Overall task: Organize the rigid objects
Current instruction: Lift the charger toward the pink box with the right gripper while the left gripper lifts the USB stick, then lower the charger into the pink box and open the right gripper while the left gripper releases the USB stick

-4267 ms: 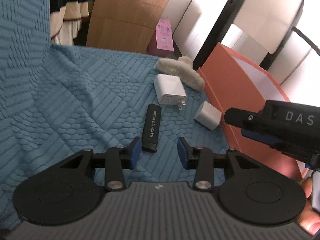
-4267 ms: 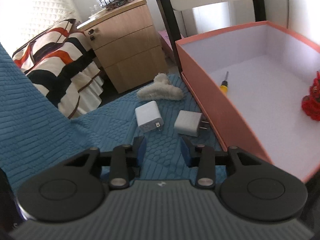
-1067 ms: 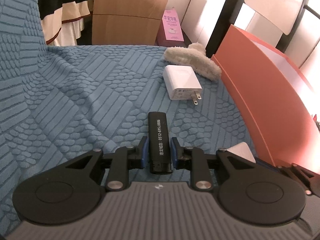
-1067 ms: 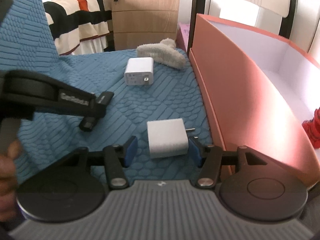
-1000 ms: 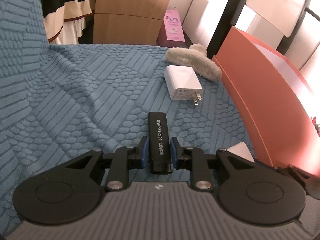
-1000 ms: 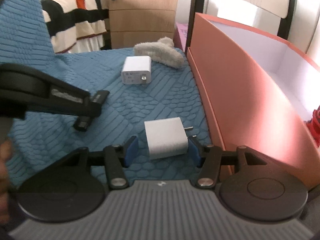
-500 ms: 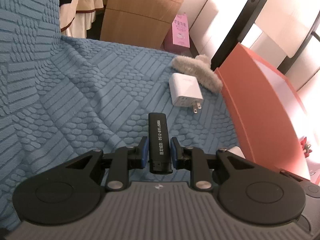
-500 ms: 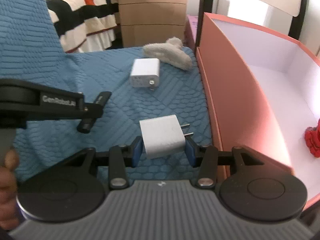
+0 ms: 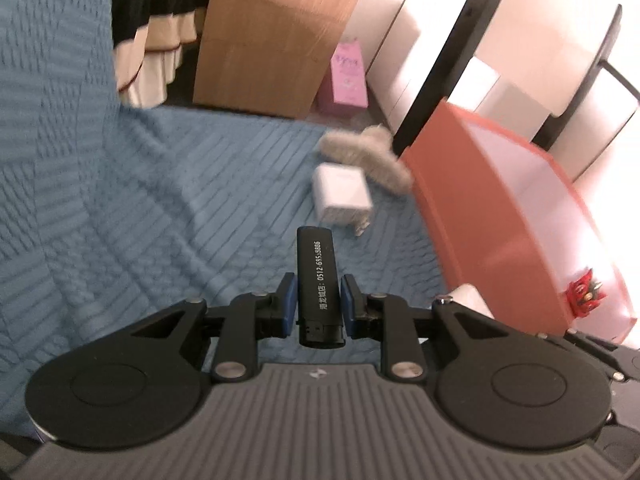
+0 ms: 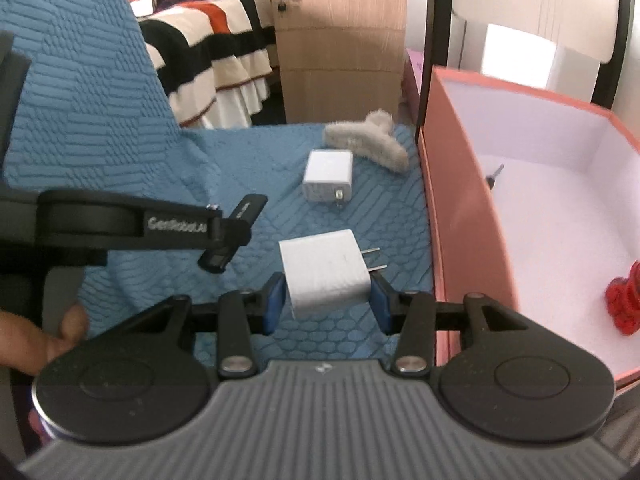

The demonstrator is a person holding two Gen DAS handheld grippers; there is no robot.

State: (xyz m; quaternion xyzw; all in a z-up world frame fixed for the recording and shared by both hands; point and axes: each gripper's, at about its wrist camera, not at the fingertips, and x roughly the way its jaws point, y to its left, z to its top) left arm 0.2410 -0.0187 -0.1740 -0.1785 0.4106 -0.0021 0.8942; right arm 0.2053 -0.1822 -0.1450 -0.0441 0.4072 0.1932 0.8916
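Left gripper [image 9: 319,306] clamped on a glossy black lighter [image 9: 318,280] with white print; right gripper [image 10: 326,297] clamped on a matte white charger [image 10: 324,272], prongs toward the coral box [image 10: 456,216]. Both are held above the quilted blue cover [image 9: 140,200]. Beyond lie a second charger [image 10: 329,175] and a fuzzy hair claw [image 10: 366,142]. The small dark item in the box is unclear.

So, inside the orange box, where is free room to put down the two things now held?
Inside the orange box, the white floor is bare between the small screwdriver at the far end and the red toy by the right wall. It is crowded on the blue cover around the white charger and fluffy clip.
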